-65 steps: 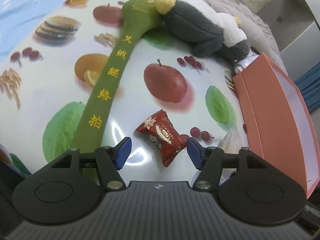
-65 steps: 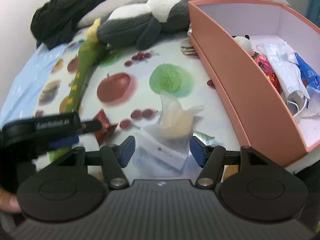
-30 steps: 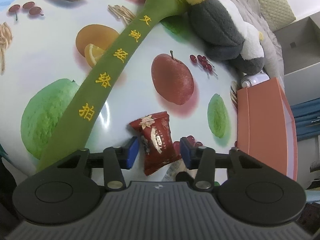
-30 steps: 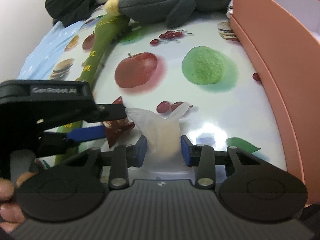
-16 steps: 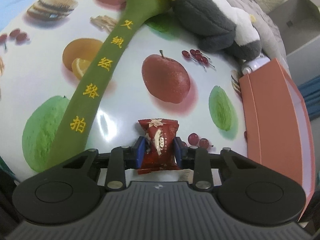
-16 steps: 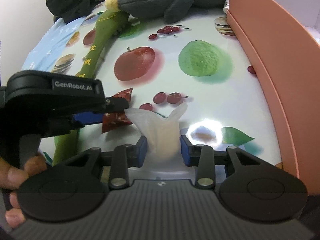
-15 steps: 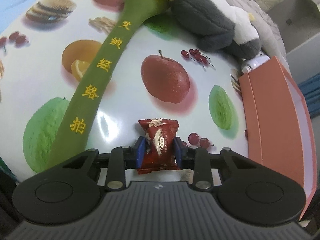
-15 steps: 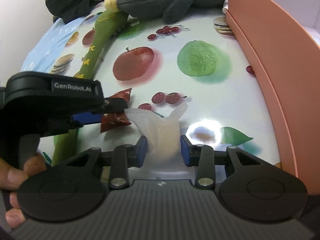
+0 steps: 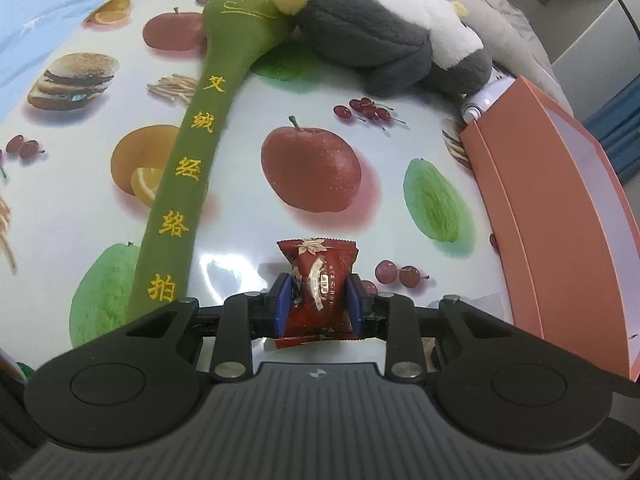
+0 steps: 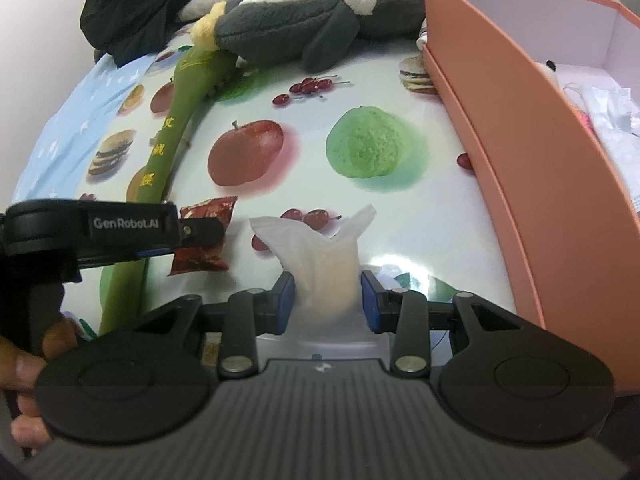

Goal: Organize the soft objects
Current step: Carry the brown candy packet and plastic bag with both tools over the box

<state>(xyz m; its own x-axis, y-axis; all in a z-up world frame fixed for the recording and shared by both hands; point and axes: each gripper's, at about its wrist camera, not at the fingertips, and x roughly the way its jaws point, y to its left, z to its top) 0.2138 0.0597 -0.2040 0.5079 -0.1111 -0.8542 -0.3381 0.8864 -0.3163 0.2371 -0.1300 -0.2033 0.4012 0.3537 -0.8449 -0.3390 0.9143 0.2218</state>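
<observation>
With both grippers loaded, you hold a red snack packet [image 9: 318, 288] pinched by its waist in the left gripper [image 9: 319, 304], jaws narrowed onto it, and a white tissue wad [image 10: 326, 268] squeezed in the right gripper [image 10: 328, 300], seemingly so both can go in one trip. The salmon-pink box [image 10: 516, 160], already holding soft items, stands at your two o'clock. At eleven o'clock a green embroidered massage bat [image 9: 192, 168] touches the grey-and-white plush penguin [image 9: 380, 40] on the fruit-print tablecloth [image 9: 240, 220].
</observation>
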